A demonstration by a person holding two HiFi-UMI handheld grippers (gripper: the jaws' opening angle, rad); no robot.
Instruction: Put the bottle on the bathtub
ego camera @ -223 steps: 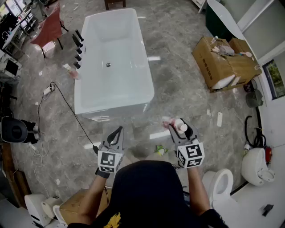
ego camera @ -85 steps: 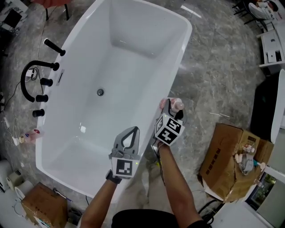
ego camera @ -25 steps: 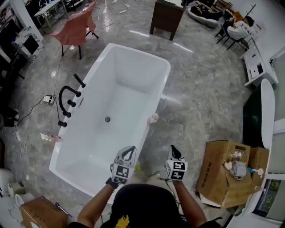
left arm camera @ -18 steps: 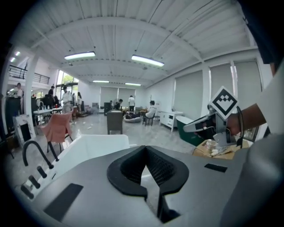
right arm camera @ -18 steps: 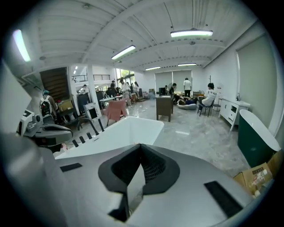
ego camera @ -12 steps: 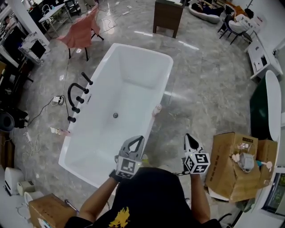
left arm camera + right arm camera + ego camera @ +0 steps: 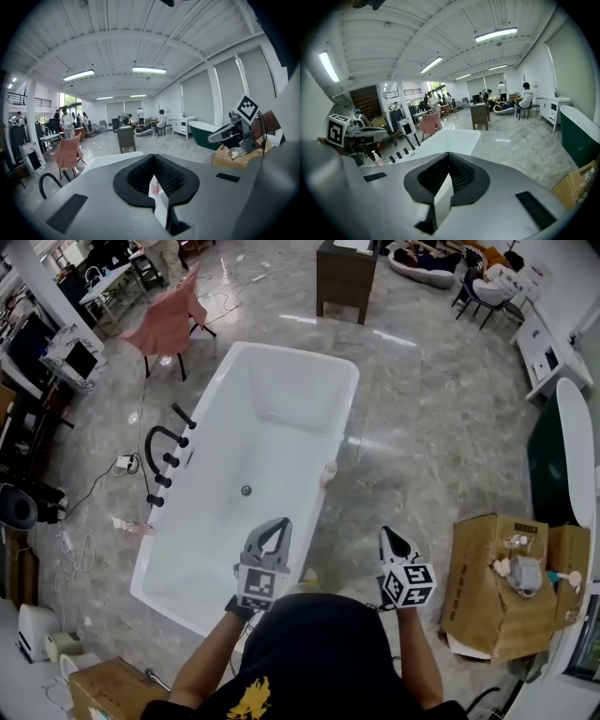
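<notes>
Grey marble floor (image 7: 422, 427), bottle (image 7: 328, 471) on bathtub (image 7: 202, 521) rim; left gripper (image 7: 283, 521) and right gripper (image 7: 386, 531) fingers together (both empty).

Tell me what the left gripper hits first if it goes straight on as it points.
Probably the bathtub, near its right rim: the left gripper points slightly down over it. The bottle on that rim lies close to the line; depth is unclear.

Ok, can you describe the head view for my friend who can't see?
A small pink bottle stands on the right rim of a white bathtub. Nearer the camera, a person holds a left gripper and right gripper, both shut and empty.
</notes>
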